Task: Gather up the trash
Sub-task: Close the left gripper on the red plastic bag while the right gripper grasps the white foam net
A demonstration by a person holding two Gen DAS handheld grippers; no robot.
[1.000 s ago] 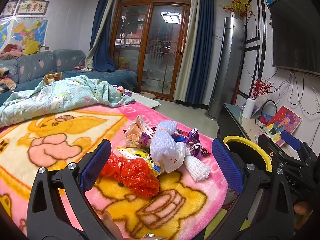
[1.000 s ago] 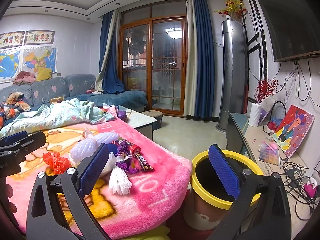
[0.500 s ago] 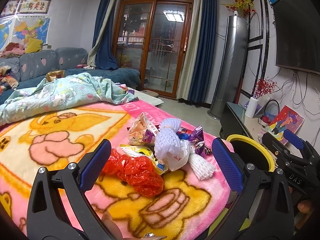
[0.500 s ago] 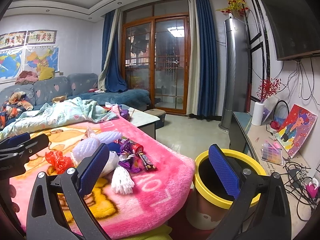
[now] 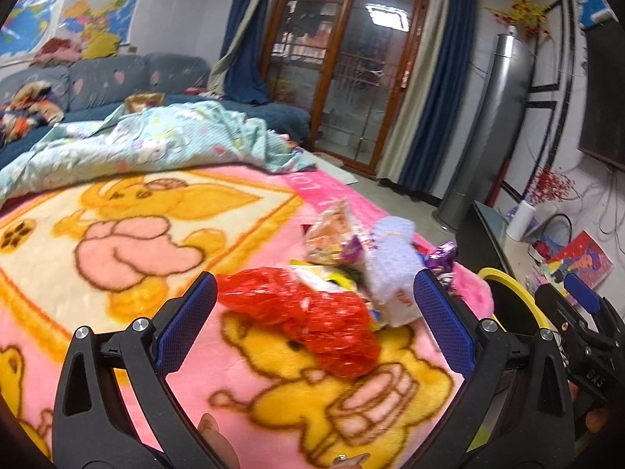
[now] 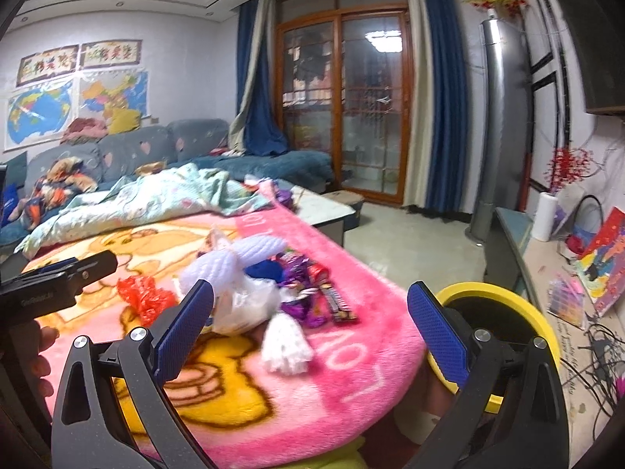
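The trash (image 5: 351, 273) sits in a small pile on the pink blanket (image 5: 117, 258), near the blanket's edge. In the pile, a crumpled red plastic bag (image 5: 312, 324) lies on the side away from the yellow bin (image 6: 504, 305). White foam nets (image 6: 234, 265) lie beside the red bag, and purple candy wrappers (image 6: 308, 301) lie on the bin side of the pile. The bin stands on the floor just beside the blanket's edge. The left gripper (image 5: 312, 324) is wide open, with the red bag between its fingers. The right gripper (image 6: 312, 324) is wide open too and holds nothing
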